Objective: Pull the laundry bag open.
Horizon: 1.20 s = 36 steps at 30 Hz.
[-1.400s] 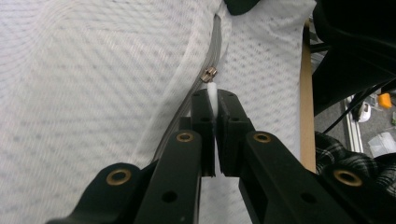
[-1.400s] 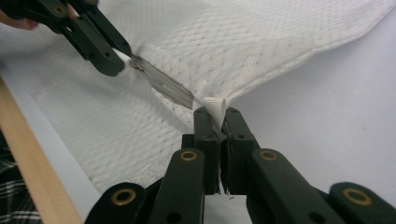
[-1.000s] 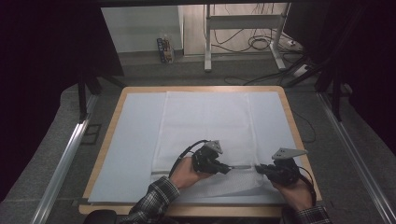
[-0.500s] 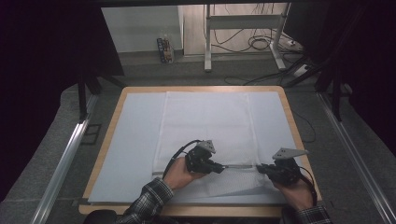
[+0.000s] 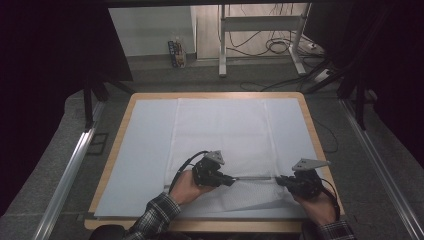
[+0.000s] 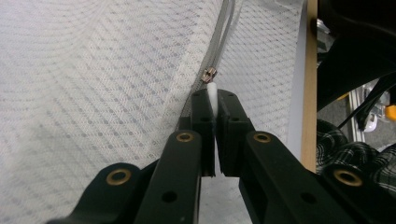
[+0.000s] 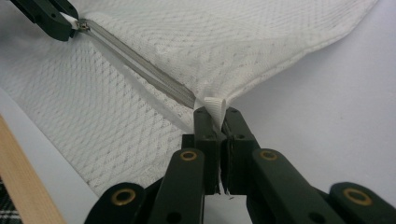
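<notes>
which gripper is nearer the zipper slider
Left. The left gripper is shut on the white pull tab right behind the zipper slider; the right gripper pinches the fabric loop at the zipper's far end.

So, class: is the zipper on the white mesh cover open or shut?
Partly: the zipper is shut between slider and clamped end; beyond, cannot tell.

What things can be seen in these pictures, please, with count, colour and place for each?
Mesh cover: one, white, spread flat on the mat.
Zipper: one, grey, along the cover's near edge, between the two grippers.
Zipper pull: one, white, pinched in the left gripper.
Fabric tab: one, white, at the zipper's end, pinched in the right gripper.
Mat: one, pale blue, on the table.
Table: one, wooden.
Cables: several, dark, on the floor beyond.
Left gripper: one, black.
Right gripper: one, black.
Sleeves: two, checked, bottom edge.
</notes>
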{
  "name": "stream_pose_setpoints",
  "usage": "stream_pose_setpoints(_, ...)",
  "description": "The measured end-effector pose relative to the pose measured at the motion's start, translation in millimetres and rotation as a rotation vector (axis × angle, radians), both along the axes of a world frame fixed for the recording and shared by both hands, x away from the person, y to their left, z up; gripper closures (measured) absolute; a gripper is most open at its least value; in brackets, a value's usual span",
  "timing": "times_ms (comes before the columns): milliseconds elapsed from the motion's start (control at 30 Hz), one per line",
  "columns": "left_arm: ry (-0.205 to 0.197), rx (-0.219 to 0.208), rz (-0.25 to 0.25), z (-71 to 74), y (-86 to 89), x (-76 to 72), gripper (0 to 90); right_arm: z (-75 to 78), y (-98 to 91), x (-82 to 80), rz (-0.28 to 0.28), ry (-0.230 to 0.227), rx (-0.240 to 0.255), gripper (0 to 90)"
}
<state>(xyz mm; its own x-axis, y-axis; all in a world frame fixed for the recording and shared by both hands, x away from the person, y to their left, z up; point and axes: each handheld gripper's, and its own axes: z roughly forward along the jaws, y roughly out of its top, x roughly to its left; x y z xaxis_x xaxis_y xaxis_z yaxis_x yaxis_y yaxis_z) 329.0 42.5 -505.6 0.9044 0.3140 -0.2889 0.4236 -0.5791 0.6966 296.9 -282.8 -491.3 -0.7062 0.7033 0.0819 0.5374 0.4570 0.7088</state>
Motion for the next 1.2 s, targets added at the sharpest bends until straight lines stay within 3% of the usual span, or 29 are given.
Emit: stream_pose_setpoints(1200,0.002,-0.002,0.047,-2.0,33.0,-9.0,87.5,-1.3,0.9,-2.5,0.010,-0.004,-0.020,85.5)
